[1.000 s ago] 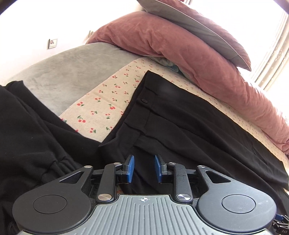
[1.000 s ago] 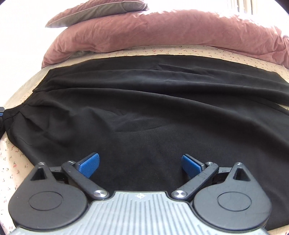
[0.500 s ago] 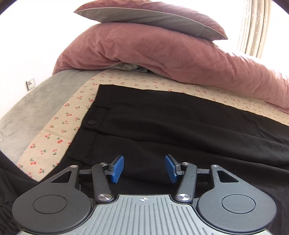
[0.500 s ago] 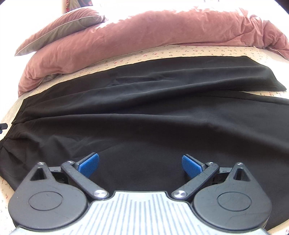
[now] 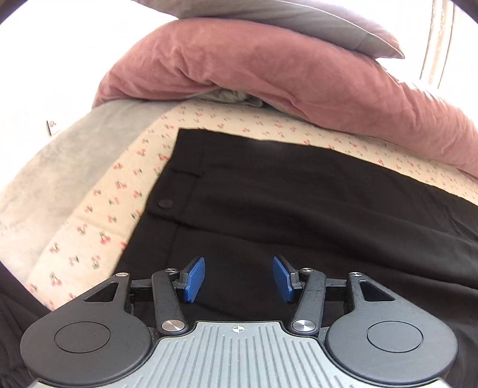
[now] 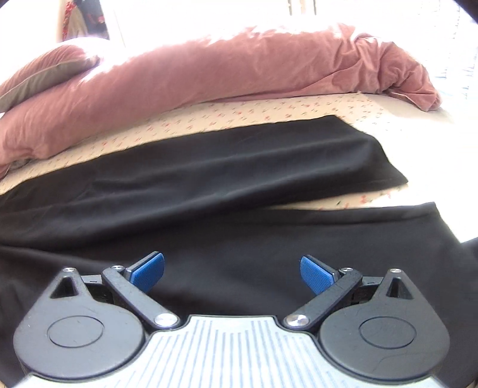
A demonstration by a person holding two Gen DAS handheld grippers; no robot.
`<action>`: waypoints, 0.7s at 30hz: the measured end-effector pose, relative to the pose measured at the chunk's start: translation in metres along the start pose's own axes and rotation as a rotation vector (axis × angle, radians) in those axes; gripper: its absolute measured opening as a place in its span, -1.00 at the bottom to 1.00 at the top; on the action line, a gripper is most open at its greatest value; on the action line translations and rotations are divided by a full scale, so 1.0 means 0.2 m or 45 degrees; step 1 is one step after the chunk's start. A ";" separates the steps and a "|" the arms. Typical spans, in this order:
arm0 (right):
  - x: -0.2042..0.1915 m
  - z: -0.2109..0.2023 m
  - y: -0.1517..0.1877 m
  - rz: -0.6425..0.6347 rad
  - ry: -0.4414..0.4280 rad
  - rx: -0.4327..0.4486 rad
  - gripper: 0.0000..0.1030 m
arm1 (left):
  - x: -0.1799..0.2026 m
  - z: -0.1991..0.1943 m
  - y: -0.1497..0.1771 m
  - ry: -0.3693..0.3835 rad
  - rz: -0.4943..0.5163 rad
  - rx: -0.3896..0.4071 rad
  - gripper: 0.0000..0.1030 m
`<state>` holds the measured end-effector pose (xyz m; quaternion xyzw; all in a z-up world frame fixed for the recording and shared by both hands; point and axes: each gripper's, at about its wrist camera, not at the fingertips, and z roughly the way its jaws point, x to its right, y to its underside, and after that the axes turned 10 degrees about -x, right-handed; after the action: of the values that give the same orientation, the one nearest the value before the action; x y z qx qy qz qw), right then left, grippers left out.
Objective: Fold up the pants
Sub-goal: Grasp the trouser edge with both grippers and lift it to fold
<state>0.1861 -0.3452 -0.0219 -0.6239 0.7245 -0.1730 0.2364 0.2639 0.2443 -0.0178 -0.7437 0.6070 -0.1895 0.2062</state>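
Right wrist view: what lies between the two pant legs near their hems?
A bare wedge of cherry-print bedsheet shows between the far leg and near leg of the black pants, in the right wrist view only.

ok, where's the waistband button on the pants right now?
Left wrist view, left of centre: the button sits on the pants waistband near its left edge, beside the cherry-print sheet.

That was a bedroom in a home: a bed dressed in a cherry-print sheet, a rumpled pink duvet heaped along its far side, a grey pillow on top, and bright curtains behind.
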 end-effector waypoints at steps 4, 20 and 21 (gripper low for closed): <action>0.20 0.13 -0.27 0.125 0.083 0.010 0.69 | -0.06 0.07 -0.23 0.003 -0.020 -0.018 0.12; 0.43 0.72 -1.02 0.005 0.342 -0.071 0.38 | 0.31 0.63 -0.73 -0.090 0.452 -0.047 0.67; 0.45 0.76 -1.04 0.022 0.349 -0.064 0.38 | 0.32 0.66 -0.73 -0.091 0.458 -0.059 0.67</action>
<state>0.4321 -0.4614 -0.0451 -0.5938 0.7595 -0.2366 0.1210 0.4665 0.2171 -0.0488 -0.6341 0.7267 -0.1088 0.2409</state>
